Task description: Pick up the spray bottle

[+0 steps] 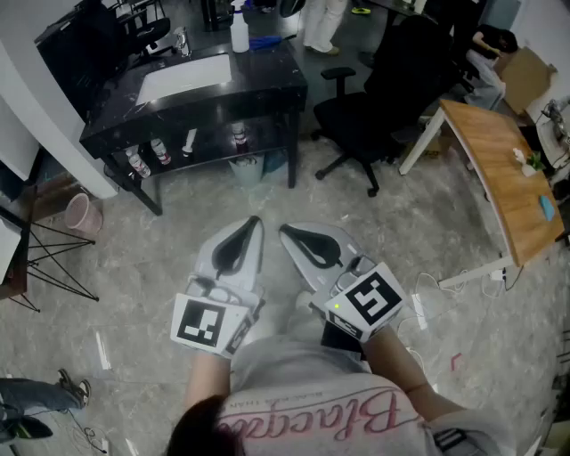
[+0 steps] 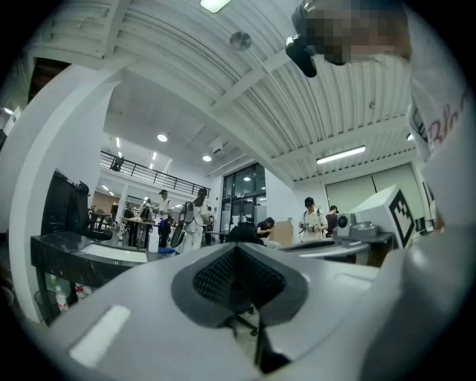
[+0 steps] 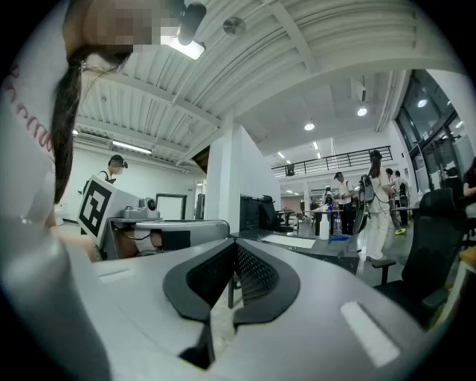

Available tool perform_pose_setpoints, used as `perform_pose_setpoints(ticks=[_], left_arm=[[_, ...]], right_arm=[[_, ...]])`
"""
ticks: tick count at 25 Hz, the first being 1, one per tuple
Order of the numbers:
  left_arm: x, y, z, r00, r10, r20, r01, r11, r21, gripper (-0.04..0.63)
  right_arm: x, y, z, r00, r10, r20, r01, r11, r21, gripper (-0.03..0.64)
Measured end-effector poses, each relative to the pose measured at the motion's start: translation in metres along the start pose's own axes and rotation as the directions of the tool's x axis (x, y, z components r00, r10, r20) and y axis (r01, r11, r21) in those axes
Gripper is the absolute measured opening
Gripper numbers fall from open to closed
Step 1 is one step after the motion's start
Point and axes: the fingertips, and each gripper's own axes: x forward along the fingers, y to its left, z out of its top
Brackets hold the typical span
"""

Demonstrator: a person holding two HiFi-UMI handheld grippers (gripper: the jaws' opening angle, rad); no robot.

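- Down at waist height, I am holding the left gripper (image 1: 252, 223) and the right gripper (image 1: 287, 232) side by side over the floor (image 1: 178, 258), close together and both pointing roughly level towards the black tabletop (image 1: 267, 76).
- The left fingers (image 2: 212, 279) are pressing together at their tips with nothing between them. The right fingers (image 3: 256, 277) are likewise clenched on nothing.
- The marker cubes are sitting at the rear of both grippers, close against my body.
- The spray bottle (image 1: 239, 31) is standing upright at the far edge of the black tabletop, well apart from both grippers. In the right gripper view it is showing ahead and to the right of the fingers.
- A blue cloth (image 1: 265, 41) is lying just beside the bottle, and a white mat (image 1: 183, 78) is covering the middle of that tabletop on the near side of it.
- Several small bottles (image 1: 160, 151) are standing on the shelf under the tabletop.
- A black office chair (image 1: 378, 107) is sitting just right of the tabletop, crowding that side.
- A wooden tabletop (image 1: 499, 178) is running along the far right, with white cables (image 1: 419, 303) trailing on the floor near its leg.
- A pink bin (image 1: 82, 214) and a black wire stand (image 1: 53, 258) are taking up the left side of the floor.
- A person in white trousers (image 1: 321, 22) is standing just beyond the far edge.
- Bare floor is lying open between my grippers and the near edge of the black tabletop.
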Motion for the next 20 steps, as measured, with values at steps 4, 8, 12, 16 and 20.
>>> perform_pose_setpoints(ticks=[4,8,12,16,20], left_arm=[[-0.002,0.005,0.003,1.0,0.002,0.004,-0.002,1.0,-0.001,0.0],[0.003,0.009,-0.002,1.0,0.006,-0.004,-0.006,1.0,-0.008,0.0],[0.017,0.014,-0.008,1.0,0.006,-0.014,-0.007,1.0,-0.021,0.0],[0.04,0.021,-0.012,1.0,0.017,-0.02,-0.018,0.999,-0.035,0.0],[0.07,0.031,-0.013,0.999,0.044,-0.011,-0.044,0.998,-0.036,0.0]], right_arm=[[0.005,0.003,-0.001,1.0,0.007,-0.008,-0.007,1.0,-0.006,0.002],[0.007,-0.003,-0.005,1.0,0.006,-0.019,-0.006,1.0,-0.003,0.002],[0.013,-0.016,-0.007,1.0,0.011,-0.021,-0.011,1.0,-0.002,0.002],[0.021,-0.038,-0.008,0.999,0.029,-0.015,-0.028,0.999,0.023,0.002],[0.031,-0.065,-0.007,0.998,0.059,-0.015,-0.059,0.998,0.014,0.002]])
